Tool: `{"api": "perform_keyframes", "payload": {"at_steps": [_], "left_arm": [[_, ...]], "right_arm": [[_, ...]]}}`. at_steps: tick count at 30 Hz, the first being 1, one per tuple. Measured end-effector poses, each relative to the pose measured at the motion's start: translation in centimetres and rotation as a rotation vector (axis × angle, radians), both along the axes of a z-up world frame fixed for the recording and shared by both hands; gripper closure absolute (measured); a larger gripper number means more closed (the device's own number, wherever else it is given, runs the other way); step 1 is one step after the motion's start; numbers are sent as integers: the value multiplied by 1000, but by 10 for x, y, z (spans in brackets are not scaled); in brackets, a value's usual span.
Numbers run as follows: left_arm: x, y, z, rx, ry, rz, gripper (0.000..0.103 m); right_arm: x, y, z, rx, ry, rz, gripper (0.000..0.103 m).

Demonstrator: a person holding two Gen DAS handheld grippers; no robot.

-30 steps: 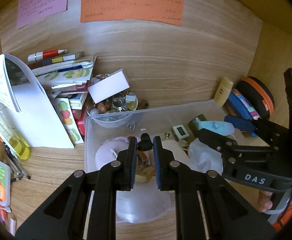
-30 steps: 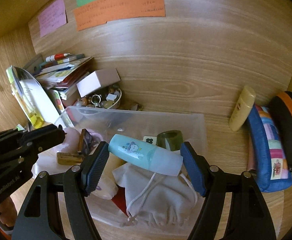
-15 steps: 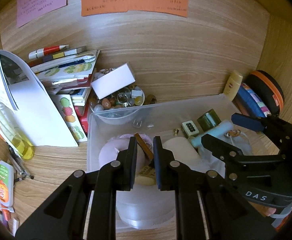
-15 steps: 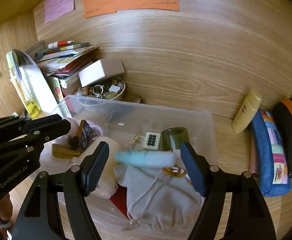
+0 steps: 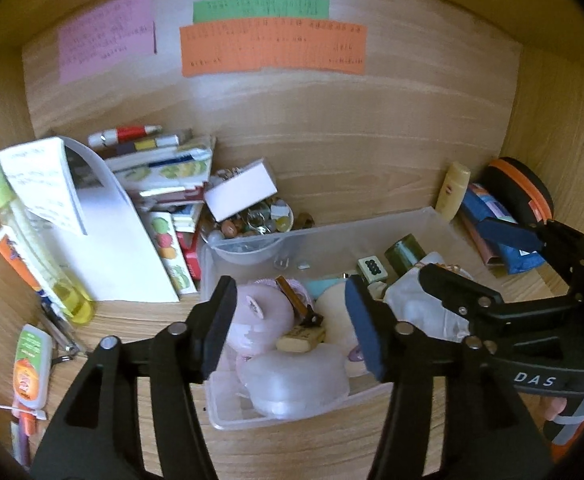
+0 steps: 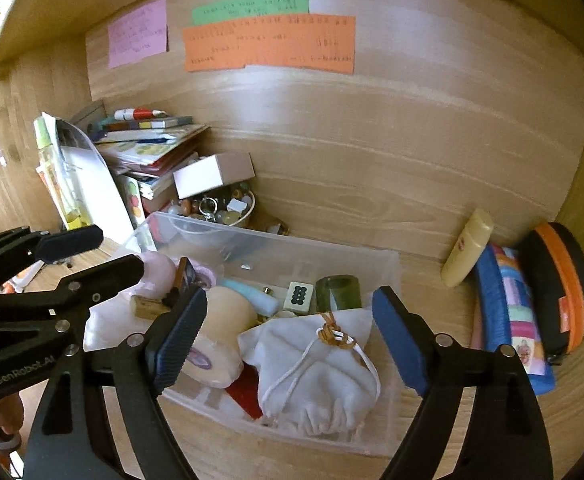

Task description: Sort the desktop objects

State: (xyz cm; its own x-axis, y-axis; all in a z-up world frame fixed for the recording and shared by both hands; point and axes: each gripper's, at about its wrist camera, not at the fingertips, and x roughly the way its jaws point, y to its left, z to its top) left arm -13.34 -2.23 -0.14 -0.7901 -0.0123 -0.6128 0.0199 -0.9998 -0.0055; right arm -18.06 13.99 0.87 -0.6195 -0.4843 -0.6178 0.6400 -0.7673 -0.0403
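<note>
Hovering over one clear bin (image 6: 332, 246), two grippers, left gripper (image 5: 292, 326) and right gripper (image 6: 288, 336), gape empty.

We have spread the fingers of our left gripper (image 5: 294, 322), which a second ago were pinched on the small wooden-handled brush (image 5: 301, 330); it now lies loose on the pink rolls in the clear plastic bin (image 5: 332, 232). The pale blue plastic bottle (image 6: 252, 300) that hung between the fingers of our right gripper (image 6: 286, 338) has dropped into the bin, far of the white drawstring pouch (image 6: 316, 376). Both our grippers have drawn back toward the near side.
</note>
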Motion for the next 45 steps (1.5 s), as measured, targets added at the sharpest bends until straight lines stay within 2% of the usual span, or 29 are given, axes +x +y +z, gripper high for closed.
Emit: {"api": "perform_keyframes", "payload": {"at_steps": [2,4,7,10,14,19,25,31,45], "left_arm": [[6,-1,4,-12,14,33,26],[12,-4,8,-8,32,51,17],[25,-6,15,-1,60,65,11],[39,-3,21,-30,93,80,7],[60,4,26,-62,135,94,5],[81,4,29,-32,158,85,3],[101,12,26,-45,166,71,3],[117,19,23,-30,199,65,3],[116,31,13,-9,201,0,2]], "right_arm": [[6,4,4,-7,18,-1,19],[12,9,9,-15,37,-11,18],[21,20,17,-44,45,-17,16],[31,32,25,-78,49,-19,10],[47,46,32,-109,94,-42,3],[72,56,35,-118,147,-54,1],[94,68,29,-141,146,-61,1],[99,79,20,-189,92,-82,1],[99,92,9,-151,88,-106,1]]}}
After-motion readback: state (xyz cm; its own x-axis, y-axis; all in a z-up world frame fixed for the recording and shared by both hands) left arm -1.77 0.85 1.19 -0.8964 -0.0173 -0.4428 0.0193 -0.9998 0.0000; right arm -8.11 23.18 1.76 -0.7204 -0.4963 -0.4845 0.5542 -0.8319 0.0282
